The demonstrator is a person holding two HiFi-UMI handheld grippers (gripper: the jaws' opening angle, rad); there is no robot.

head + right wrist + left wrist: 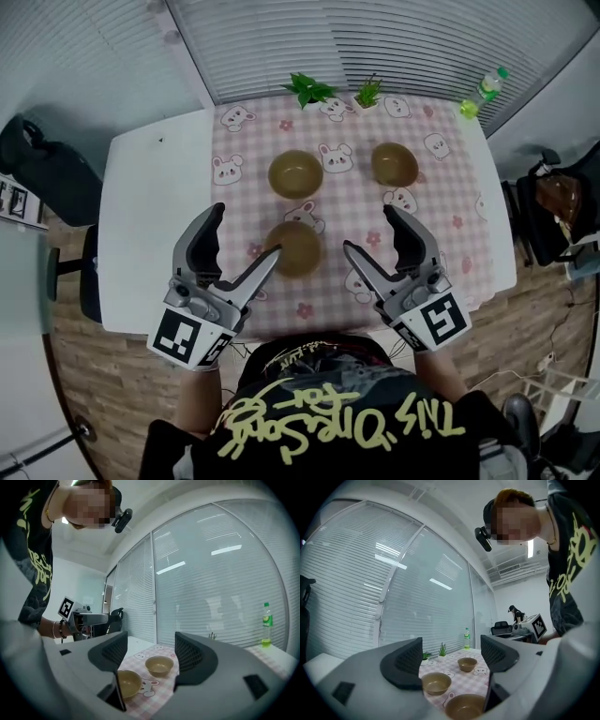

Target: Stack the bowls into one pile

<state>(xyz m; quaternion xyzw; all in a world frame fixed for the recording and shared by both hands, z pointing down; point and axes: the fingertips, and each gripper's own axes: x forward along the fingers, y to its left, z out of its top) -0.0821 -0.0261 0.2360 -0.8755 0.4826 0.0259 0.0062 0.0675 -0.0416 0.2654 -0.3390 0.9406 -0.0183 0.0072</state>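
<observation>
Three brown bowls sit apart on the pink checked cloth (352, 202). The near bowl (295, 248) lies between my two grippers, the left-back bowl (296, 173) and the right-back bowl (395, 164) lie beyond it. My left gripper (246, 232) is open and empty, its inner finger just beside the near bowl's left rim. To the right of that bowl my right gripper (368, 230) is open and empty too. The left gripper view shows all three bowls (465, 706) (436, 683) (467, 663) past the open left gripper (451, 658). Two bowls (128, 682) (159, 665) show past the open right gripper (150, 656).
Two small potted plants (309, 89) (367, 94) and a green bottle (483, 94) stand along the table's far edge by the blinds. Bare white table (155, 216) lies left of the cloth. A black chair (47, 169) stands left, bags (553, 202) right.
</observation>
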